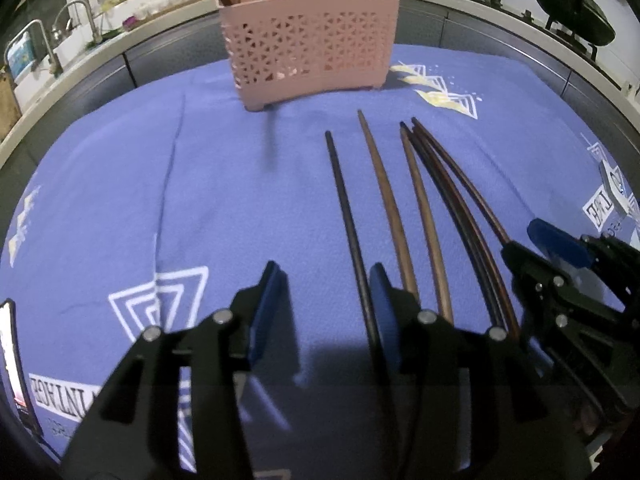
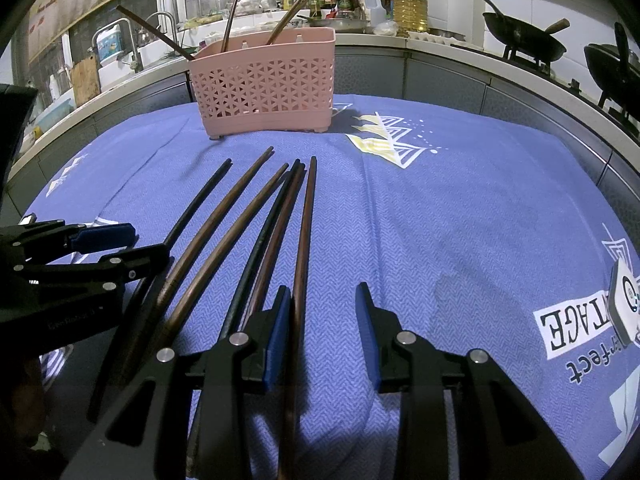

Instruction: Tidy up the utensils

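Black gripper arms fill the near edge of both wrist views; the left gripper (image 1: 328,280) hovers with jaws spread and nothing between them, its right pad just beside the darkest chopstick (image 1: 346,216). Beneath everything spreads the blue printed cloth (image 1: 120,184), which covers the table. Behind it curves a kitchen counter (image 2: 440,46) carrying a wok (image 2: 520,36), bottles and a sink tap. At the cloth's far side stands the pink perforated basket (image 2: 262,88), upright, with three chopsticks already leaning inside. Loose chopsticks (image 2: 240,216) lie fanned on the cloth between basket and grippers, some touching near their tips. Right gripper (image 2: 324,300) is also spread wide, empty, its left pad beside the rightmost chopstick (image 2: 306,232). A small white device (image 2: 626,300) rests at the cloth's right edge.
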The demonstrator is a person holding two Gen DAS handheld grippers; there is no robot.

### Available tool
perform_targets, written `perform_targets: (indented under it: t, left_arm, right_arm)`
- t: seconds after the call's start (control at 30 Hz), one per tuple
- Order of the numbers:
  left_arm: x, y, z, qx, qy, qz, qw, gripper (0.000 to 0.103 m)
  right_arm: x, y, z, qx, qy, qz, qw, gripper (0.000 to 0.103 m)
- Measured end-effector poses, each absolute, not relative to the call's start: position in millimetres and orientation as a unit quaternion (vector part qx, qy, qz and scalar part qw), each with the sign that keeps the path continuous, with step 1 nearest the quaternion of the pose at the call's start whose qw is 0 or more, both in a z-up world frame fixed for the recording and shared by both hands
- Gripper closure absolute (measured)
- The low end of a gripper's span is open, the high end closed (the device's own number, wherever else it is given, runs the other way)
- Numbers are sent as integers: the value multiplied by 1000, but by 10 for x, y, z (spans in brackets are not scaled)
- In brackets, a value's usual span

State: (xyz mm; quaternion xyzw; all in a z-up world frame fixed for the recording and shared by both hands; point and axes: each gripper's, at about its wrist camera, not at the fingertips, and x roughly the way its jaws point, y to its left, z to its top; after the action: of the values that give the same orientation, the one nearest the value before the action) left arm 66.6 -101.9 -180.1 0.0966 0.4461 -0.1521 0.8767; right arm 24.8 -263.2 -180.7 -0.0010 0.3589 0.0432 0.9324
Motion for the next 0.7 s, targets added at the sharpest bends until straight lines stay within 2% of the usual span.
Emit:
perform_targets:
  t: [0.7]
  left_arm:
    - [730,-961,-1815,79,459,-158,871,58]
  right_arm:
    - [249,-2624,-1807,-2,359,43,932,69]
